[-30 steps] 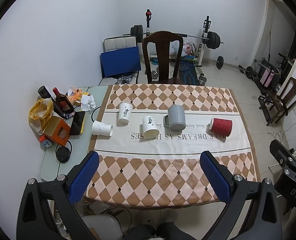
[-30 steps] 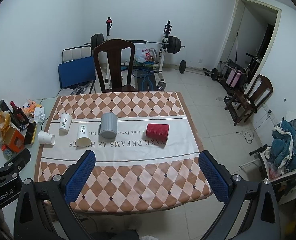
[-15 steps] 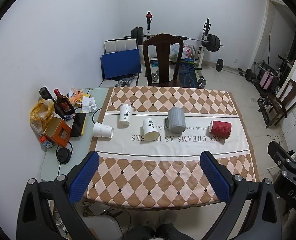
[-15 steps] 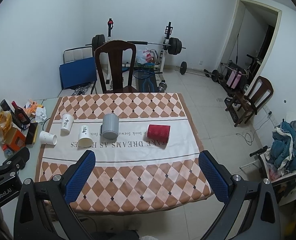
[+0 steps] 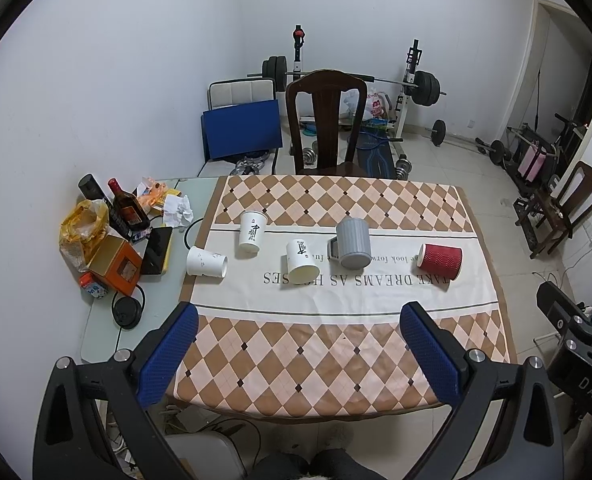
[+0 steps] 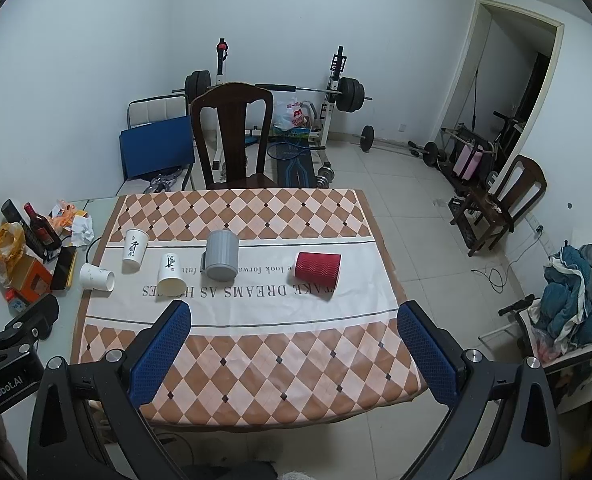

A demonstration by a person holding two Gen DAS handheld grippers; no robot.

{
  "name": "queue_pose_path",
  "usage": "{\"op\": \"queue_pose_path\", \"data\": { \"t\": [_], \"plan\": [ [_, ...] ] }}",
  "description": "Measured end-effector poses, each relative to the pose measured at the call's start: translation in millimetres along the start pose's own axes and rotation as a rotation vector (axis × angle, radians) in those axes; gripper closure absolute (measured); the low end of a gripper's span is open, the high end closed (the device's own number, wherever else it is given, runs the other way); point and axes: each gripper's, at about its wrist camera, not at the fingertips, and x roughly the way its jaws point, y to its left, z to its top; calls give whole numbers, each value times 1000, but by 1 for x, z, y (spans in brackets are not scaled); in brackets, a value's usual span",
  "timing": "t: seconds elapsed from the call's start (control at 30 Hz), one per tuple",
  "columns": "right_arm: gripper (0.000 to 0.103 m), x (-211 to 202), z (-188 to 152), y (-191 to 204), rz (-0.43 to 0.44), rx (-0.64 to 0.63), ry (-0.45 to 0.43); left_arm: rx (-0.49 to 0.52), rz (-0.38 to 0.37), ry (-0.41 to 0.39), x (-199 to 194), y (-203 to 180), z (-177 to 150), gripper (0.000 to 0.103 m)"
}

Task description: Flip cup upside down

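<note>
In the left wrist view, we find the left hand-held gripper (image 5: 299, 322) at the bottom of the frame, its blue fingers (image 5: 168, 354) spread wide and holding nothing. It hangs above the near edge of the surface (image 5: 335, 360), which carries a checked cloth with a white lettered band. Five cups sit along that band across the middle of the frame. From left to right: a white paper cup (image 5: 206, 262) on its side at the cloth's left edge, mouth toward the right; a second white cup (image 5: 251, 230) standing mouth down; a third white cup (image 5: 301, 260) that appears upright; a grey ribbed mug (image 5: 352, 243) mouth down, its handle on the left; and a red paper cup (image 5: 439, 261) on its side, well apart at the right. Bottles (image 5: 126, 210), an orange box (image 5: 114, 266) and crumpled paper (image 5: 178, 210) crowd the left side. A dark wooden chair (image 5: 325, 120) stands behind the surface at upper centre.

In the right wrist view, we find the right hand-held gripper (image 6: 294, 322) likewise spread wide and empty at the bottom of the frame. The red paper cup (image 6: 319, 267) lies on its side at centre, nearest this gripper; the grey ribbed mug (image 6: 221, 255) sits to its left, with the white cups further left. The other gripper's body shows at the lower left edge.
</note>
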Motion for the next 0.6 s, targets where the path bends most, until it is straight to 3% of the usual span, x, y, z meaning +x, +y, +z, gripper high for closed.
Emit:
{"op": "queue_pose_path", "data": {
  "t": [0.6],
  "plan": [
    [0,0,-1,1,-2,0,-5,-3,-7,-2,0,2,1,0]
  ]
}}
